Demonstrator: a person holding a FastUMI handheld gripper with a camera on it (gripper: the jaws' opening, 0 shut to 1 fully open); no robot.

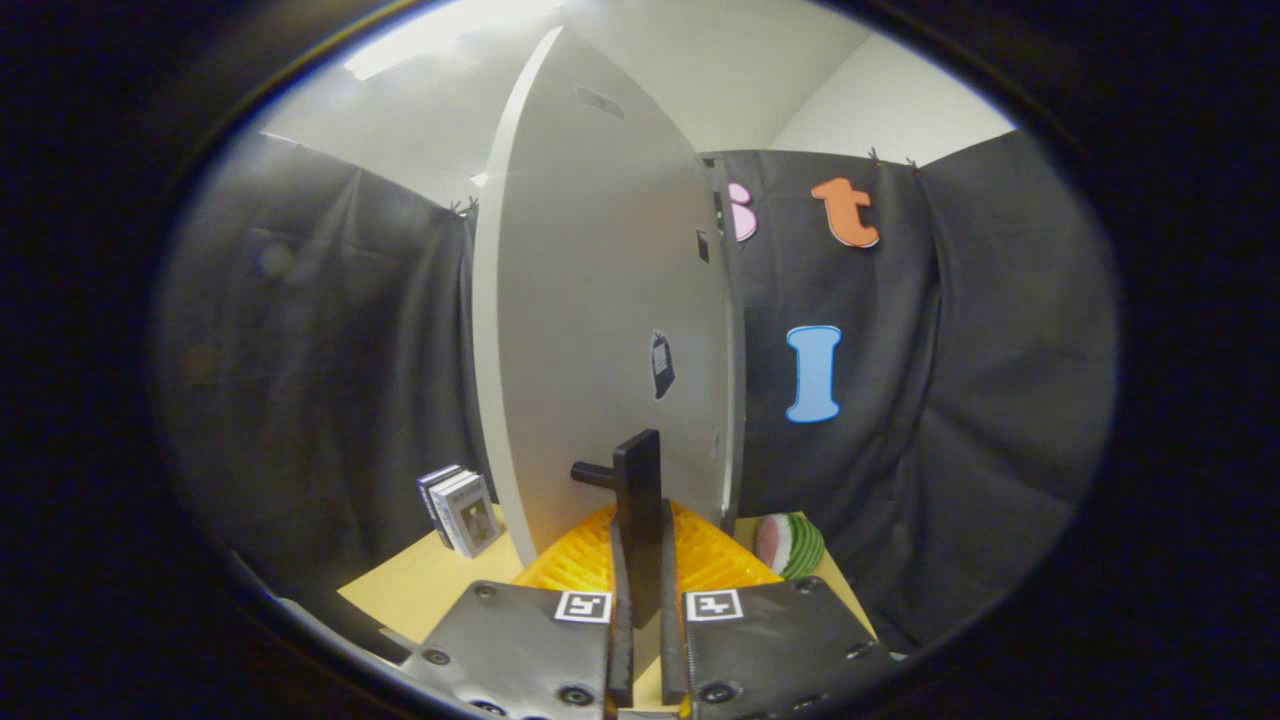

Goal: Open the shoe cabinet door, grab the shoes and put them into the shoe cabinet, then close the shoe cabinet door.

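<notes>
The white shoe cabinet door (590,330) stands upright right ahead of me, swung partly out so I look along its face. Its black bar handle (638,470) sticks out from the door on a short peg. My gripper (641,535) is shut on the lower part of that handle, one finger pressing on each side. A thin strip of the cabinet's body (736,400) shows just behind the door's right edge. A dark sticker (662,365) sits on the door above the handle.
An orange ribbed piece (575,565) lies at the door's foot on the yellow tabletop (430,590). A few small upright books (462,510) stand left of the door. A watermelon-slice toy (790,545) lies to the right.
</notes>
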